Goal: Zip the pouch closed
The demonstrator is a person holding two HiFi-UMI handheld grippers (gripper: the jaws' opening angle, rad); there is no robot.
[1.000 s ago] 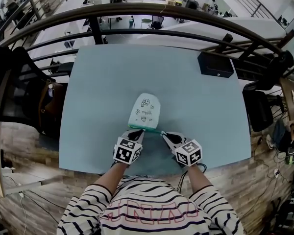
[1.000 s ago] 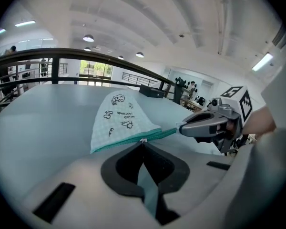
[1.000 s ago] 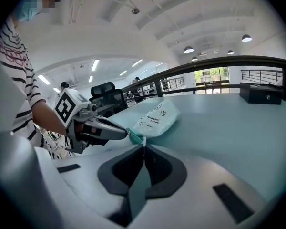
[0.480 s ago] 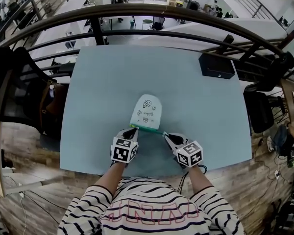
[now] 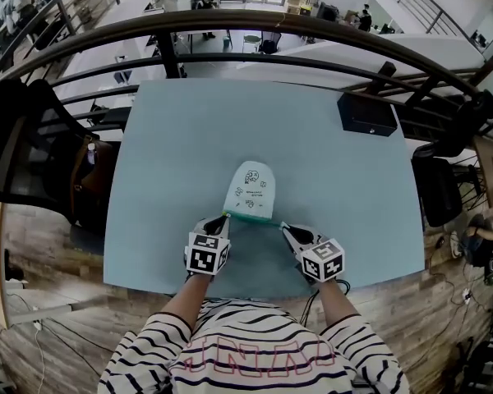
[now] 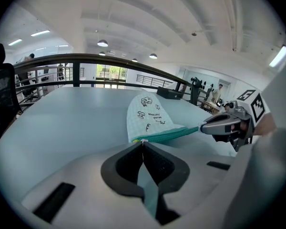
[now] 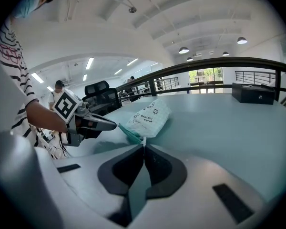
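Note:
A white pouch (image 5: 251,189) with small doodles lies on the pale blue table (image 5: 181,138), its green zipper edge (image 5: 251,217) towards me. My left gripper (image 5: 224,217) is shut at the zipper's left end, pinching a small white pull at its tip (image 6: 142,142). At the right end my right gripper (image 5: 282,226) is shut on the pouch's corner (image 7: 143,140). Between the two tips the green edge (image 6: 169,134) runs taut. The pouch (image 7: 150,116) lies flat beyond the right jaws, where the left gripper (image 7: 115,125) also shows. The right gripper (image 6: 202,128) shows in the left gripper view.
A black box (image 5: 368,113) sits at the table's far right corner. A dark railing (image 5: 246,23) curves behind the table. A black chair (image 5: 25,146) stands off the left edge. The near table edge runs just under both grippers.
My left gripper has slid leftwards along the green zipper edge to the pouch's left end. The right gripper has kept its place at the right end.

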